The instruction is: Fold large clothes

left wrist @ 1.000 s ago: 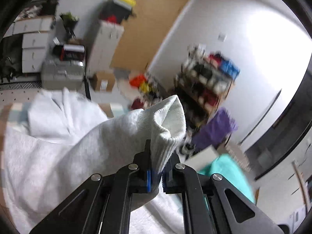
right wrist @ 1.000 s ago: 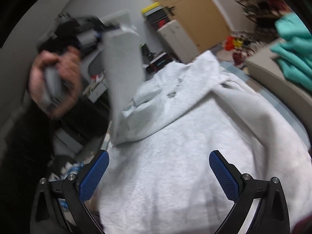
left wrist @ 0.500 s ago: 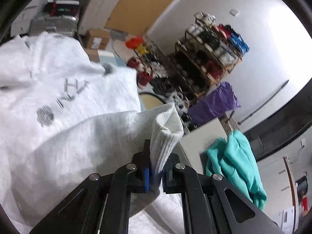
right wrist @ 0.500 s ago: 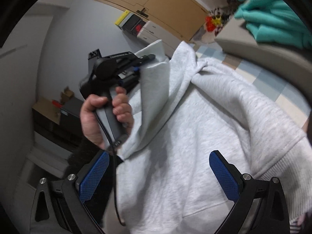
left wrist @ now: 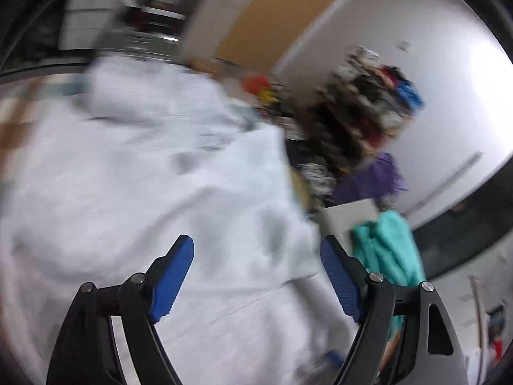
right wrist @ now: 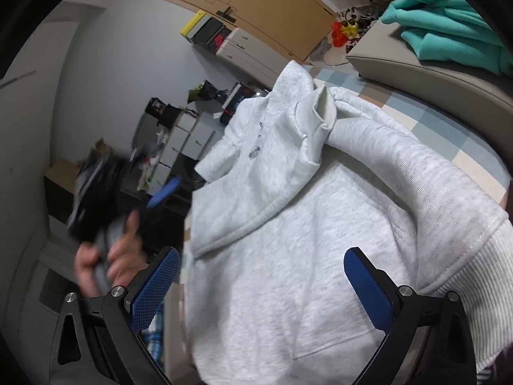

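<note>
Seeing the grey hoodie [right wrist: 288, 224] spread on the checked table [right wrist: 474, 147], one sleeve [right wrist: 400, 166] folded across it. My left gripper [left wrist: 256, 276] is opening, nothing between its pads; right gripper [right wrist: 259, 285] hangs wide, empty. Beige box [right wrist: 416, 70] beside the table carries teal clothes [right wrist: 449, 25].

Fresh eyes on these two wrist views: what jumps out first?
A big light grey hoodie fills the middle of both views, spread over a checked surface, one sleeve folded across its body. Past its far edge, bright teal clothes lie piled on a beige ledge. The left gripper hangs over the hoodie, jaws opening with nothing pinched; the right gripper is open too.
</note>
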A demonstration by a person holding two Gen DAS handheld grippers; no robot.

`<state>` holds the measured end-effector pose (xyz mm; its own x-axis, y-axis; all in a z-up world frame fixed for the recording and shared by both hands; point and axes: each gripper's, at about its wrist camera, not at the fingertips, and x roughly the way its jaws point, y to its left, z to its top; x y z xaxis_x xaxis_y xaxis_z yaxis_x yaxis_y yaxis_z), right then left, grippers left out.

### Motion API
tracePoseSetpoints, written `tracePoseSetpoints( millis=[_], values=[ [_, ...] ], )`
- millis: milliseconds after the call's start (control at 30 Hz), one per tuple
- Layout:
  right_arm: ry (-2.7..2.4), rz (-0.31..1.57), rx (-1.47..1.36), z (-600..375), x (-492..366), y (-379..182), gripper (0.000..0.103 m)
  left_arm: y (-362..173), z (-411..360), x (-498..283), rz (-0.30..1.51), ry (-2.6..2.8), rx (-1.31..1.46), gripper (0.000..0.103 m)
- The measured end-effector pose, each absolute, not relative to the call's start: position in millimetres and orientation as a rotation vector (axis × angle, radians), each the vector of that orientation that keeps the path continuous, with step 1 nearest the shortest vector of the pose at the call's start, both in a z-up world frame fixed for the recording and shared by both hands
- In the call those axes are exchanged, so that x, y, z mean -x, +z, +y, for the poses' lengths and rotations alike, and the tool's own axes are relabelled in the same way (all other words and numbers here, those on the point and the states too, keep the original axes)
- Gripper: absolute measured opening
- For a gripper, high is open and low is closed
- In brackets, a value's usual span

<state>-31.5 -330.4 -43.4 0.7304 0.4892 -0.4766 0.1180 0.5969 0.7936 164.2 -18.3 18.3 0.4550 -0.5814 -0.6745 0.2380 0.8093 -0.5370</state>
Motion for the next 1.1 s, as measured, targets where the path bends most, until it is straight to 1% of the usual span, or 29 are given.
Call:
tracePoseSetpoints(
  millis=[67, 133, 200, 233, 267, 333, 400, 500, 533, 633, 700, 767, 800, 833, 900, 967, 1000, 1033, 1100],
  values=[
    [0.234, 0.754, -0.870, -323.4, 27.1, -35.6, 0.103, 22.9, 1.0, -131.1, 0.934, -0.454, 0.365, 0.078],
    [0.254, 0.760, -0.764, -312.5, 15.1, -17.2, 0.103, 32.1, 21.4, -86.6, 0.835, -0.415, 0.351, 0.078],
    [0.277, 0.761, -0.611, -299.7, -4.8, 9.8, 0.103, 36.6, 38.5, -47.6, 0.747, -0.381, 0.348, 0.082],
    [0.291, 0.758, -0.541, -294.7, -16.8, 19.7, 0.103, 36.5, 44.4, -37.3, 0.722, -0.366, 0.357, 0.087],
    [0.303, 0.759, -0.472, -289.0, -31.2, 29.7, 0.103, 34.5, 52.2, -25.8, 0.691, -0.352, 0.374, 0.088],
    [0.274, 0.796, -0.332, -279.1, -69.7, 44.0, 0.103, 24.5, 64.3, -17.5, 0.656, -0.318, 0.413, 0.088],
    [0.239, 0.881, -0.217, -269.6, -121.6, 48.4, 0.103, 13.5, 68.9, -22.0, 0.682, -0.304, 0.409, 0.088],
    [0.217, 1.009, -0.089, -259.0, -189.5, 30.5, 0.103, 3.0, 71.6, -37.9, 0.738, -0.315, 0.398, 0.088],
    [0.189, 1.087, -0.040, -254.9, -215.5, 14.8, 0.102, 0.9, 76.5, -37.6, 0.748, -0.316, 0.408, 0.088],
    [0.158, 1.233, 0.023, -251.4, -257.2, -23.0, 0.099, -5.3, 83.7, -38.5, 0.794, -0.340, 0.425, 0.088],
    [0.144, 1.260, 0.089, -247.9, -267.6, -38.2, 0.099, -4.1, 85.3, -40.5, 0.800, -0.328, 0.386, 0.088],
    [0.167, 1.272, 0.133, -245.2, -272.2, -50.9, 0.096, -1.2, 91.1, -35.1, 0.775, -0.270, 0.355, 0.088],
    [0.175, 1.277, 0.154, -244.7, -274.0, -55.8, 0.093, 0.1, 96.5, -32.7, 0.753, -0.245, 0.366, 0.088],
    [0.169, 1.289, 0.190, -242.9, -275.3, -63.4, 0.088, 0.5, 100.4, -31.1, 0.743, -0.244, 0.379, 0.088],
    [0.195, 1.317, 0.200, -241.2, -275.8, -73.5, 0.082, 0.5, 107.3, -34.2, 0.747, -0.250, 0.410, 0.088],
    [0.226, 1.357, 0.216, -238.7, -275.7, -85.0, 0.072, -4.1, 110.8, -37.2, 0.760, -0.245, 0.427, 0.088],
    [0.214, 1.354, 0.247, -238.3, -272.9, -88.8, 0.056, -6.5, 111.7, -39.5, 0.775, -0.243, 0.443, 0.088],
    [0.208, 1.349, 0.262, -238.6, -271.2, -89.6, 0.031, -9.2, 112.6, -41.1, 0.786, -0.247, 0.455, 0.088],
    [0.193, 1.317, 0.294, -240.0, -267.0, -86.1, 0.004, -14.6, 112.2, -44.5, 0.815, -0.266, 0.493, 0.088]
  ],
)
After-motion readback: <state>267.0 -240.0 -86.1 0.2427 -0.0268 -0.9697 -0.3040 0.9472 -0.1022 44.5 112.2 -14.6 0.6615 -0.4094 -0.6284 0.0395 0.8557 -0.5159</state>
